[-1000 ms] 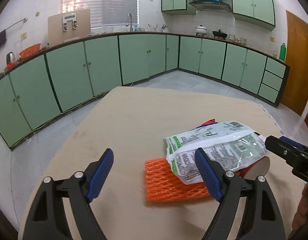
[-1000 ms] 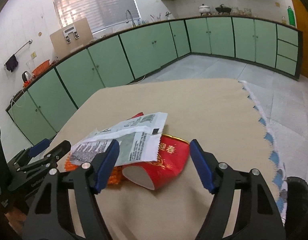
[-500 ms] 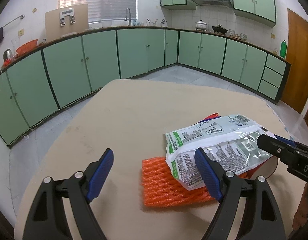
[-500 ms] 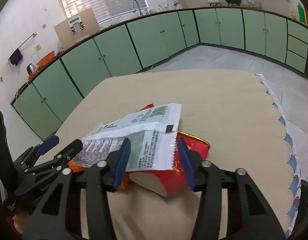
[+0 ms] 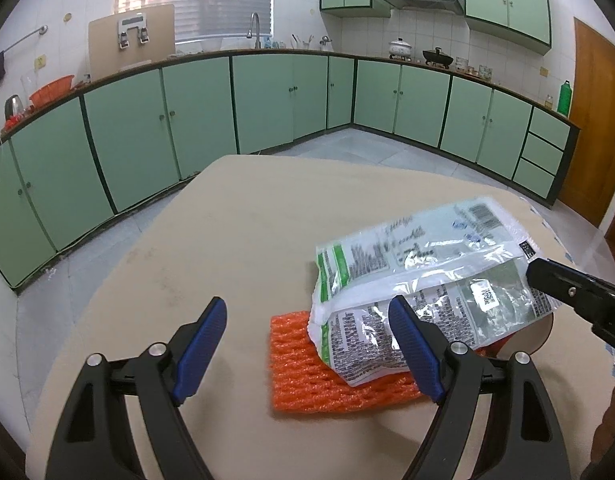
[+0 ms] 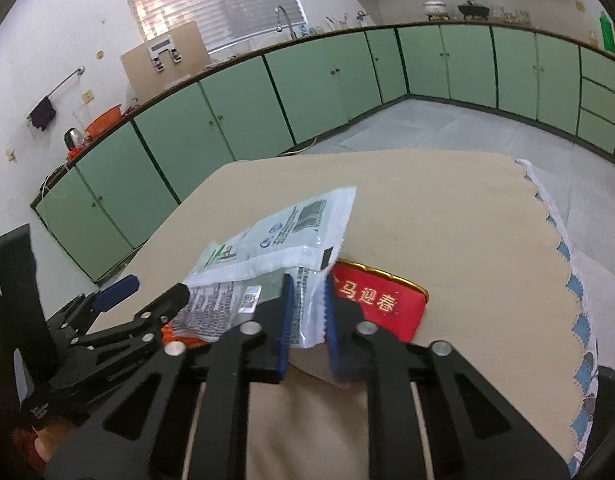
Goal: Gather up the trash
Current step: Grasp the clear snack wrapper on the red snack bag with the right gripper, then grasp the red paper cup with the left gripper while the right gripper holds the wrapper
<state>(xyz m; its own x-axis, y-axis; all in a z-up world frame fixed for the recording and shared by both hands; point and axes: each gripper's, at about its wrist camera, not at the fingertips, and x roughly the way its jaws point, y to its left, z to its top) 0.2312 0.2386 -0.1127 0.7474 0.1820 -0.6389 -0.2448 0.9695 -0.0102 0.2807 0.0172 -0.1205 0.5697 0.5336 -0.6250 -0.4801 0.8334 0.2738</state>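
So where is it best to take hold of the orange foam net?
Grip the bare left edge of the foam net, coming from the left with the open left gripper. It lies flat on the table, and the plastic bag covers its right part.

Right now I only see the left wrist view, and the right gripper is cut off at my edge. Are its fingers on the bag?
Observer: Yes. The right gripper is closing, and the near corner of the plastic bag fills the gap between its fingers.
Operator: What's the pale round thing under the bag?
Observer: It belongs to a red cup that lies on its side, partly under the bag. The cup is printed with Chinese characters.
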